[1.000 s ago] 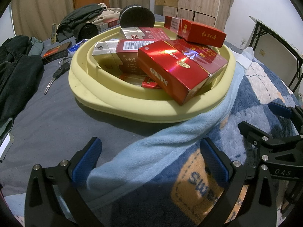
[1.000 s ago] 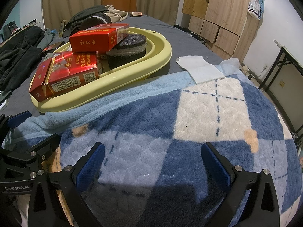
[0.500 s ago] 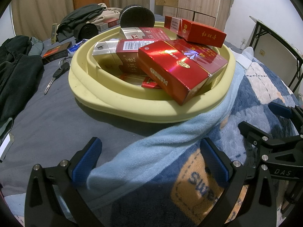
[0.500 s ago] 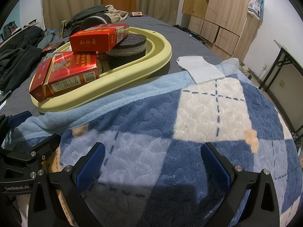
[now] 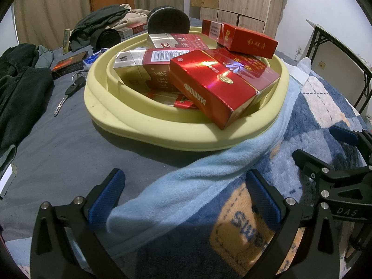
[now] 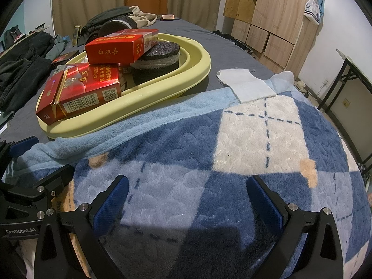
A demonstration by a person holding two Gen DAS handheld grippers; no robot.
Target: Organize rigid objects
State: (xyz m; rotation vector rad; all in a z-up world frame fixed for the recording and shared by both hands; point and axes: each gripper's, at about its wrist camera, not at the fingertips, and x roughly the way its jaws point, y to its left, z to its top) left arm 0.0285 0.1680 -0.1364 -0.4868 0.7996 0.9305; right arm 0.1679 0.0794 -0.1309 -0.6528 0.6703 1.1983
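While both grippers hovered wide apart and empty: yellow basin (image 5: 144, 125), loaded.
Contents: red cartons (image 5: 223, 86), black sponge disc (image 6: 155, 62); on plaid blanket (image 6: 255, 144).

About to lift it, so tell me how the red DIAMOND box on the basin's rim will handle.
The DIAMOND box looks like stiff card, probably light. Its glossy wrap may slip. It leans over the yellow basin rim, so a nudge could tip it.

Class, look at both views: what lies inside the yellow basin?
The yellow basin holds several red cigarette packs, the DIAMOND pack overhanging its rim, plus a dark round sponge. Packs beneath are mostly covered.
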